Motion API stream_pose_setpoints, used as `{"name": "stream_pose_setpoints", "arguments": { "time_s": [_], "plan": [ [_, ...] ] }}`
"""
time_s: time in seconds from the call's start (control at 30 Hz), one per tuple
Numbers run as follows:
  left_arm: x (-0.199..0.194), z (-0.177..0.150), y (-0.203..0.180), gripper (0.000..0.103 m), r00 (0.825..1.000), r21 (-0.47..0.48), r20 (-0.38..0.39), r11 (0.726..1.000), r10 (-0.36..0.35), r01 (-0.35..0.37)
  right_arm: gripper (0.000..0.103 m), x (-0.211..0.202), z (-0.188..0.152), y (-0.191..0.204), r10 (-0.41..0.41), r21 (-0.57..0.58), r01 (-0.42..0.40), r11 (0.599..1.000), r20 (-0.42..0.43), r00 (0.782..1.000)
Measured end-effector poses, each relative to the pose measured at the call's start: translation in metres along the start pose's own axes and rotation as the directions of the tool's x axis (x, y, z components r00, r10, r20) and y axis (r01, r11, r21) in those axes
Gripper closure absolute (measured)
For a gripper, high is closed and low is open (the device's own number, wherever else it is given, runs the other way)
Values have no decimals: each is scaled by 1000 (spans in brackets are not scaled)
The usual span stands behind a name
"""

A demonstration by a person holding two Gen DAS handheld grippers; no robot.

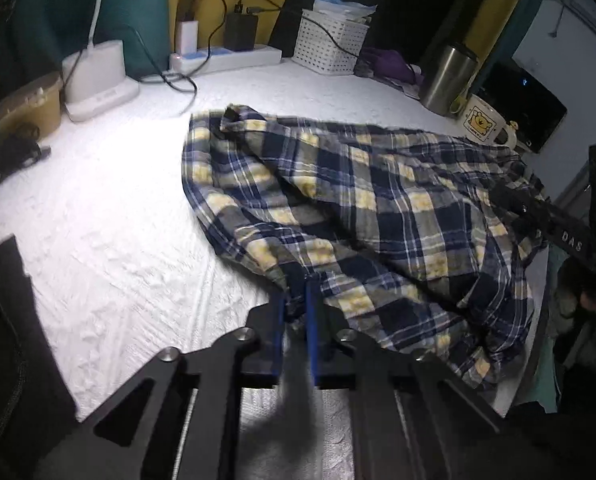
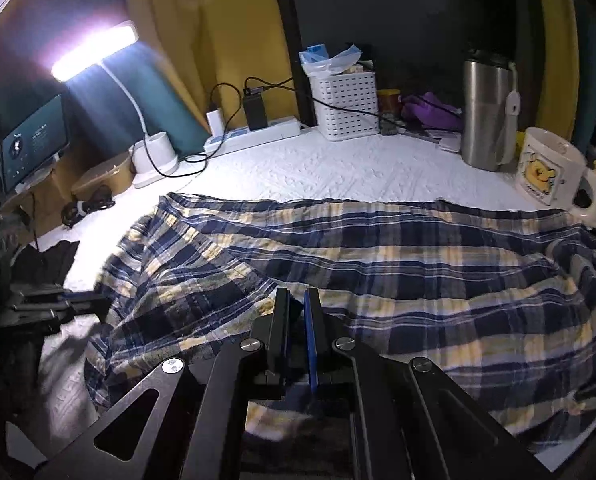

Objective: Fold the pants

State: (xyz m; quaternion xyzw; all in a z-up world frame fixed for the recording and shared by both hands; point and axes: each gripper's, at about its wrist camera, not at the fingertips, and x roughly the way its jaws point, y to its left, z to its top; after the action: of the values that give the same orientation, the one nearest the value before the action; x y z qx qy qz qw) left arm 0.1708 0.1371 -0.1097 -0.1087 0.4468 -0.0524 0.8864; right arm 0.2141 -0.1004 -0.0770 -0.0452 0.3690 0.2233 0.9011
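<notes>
One pair of plaid pants [image 2: 378, 264] lies spread on the white cloth-covered table [image 1: 109, 216], just in front of the mug [image 2: 550, 172], one steel tumbler [image 2: 486, 116] and one white basket [image 2: 346, 104]. Two grippers work it: the left gripper [image 1: 295, 292] pinches the near hem, jaws nearly closed on fabric; the right gripper [image 2: 296, 300] likewise clamps a fold at the pants' near edge.

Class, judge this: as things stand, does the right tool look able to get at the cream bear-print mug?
Probably not yet: the right tool is shut on the plaid pants. The cream bear-print mug stands uncovered beyond them.
</notes>
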Motion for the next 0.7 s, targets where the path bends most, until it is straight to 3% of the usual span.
{"name": "stream_pose_setpoints", "arguments": {
  "time_s": [0.3, 0.47, 0.7],
  "plan": [
    [-43, 34, -25, 101, 995, 87, 24, 992, 92, -94, 95, -3, -3, -15, -38, 73, 36, 997, 21, 999],
    [-54, 42, -31, 101, 993, 90, 26, 989, 115, -117, 95, 12, -8, -18, -56, 68, 59, 996, -49, 997],
    [-35, 12, -5, 100, 990, -26, -66, 992, 124, -126, 94, 16, -13, -17, -164, -35, 162, 986, -81, 983]
  ]
}}
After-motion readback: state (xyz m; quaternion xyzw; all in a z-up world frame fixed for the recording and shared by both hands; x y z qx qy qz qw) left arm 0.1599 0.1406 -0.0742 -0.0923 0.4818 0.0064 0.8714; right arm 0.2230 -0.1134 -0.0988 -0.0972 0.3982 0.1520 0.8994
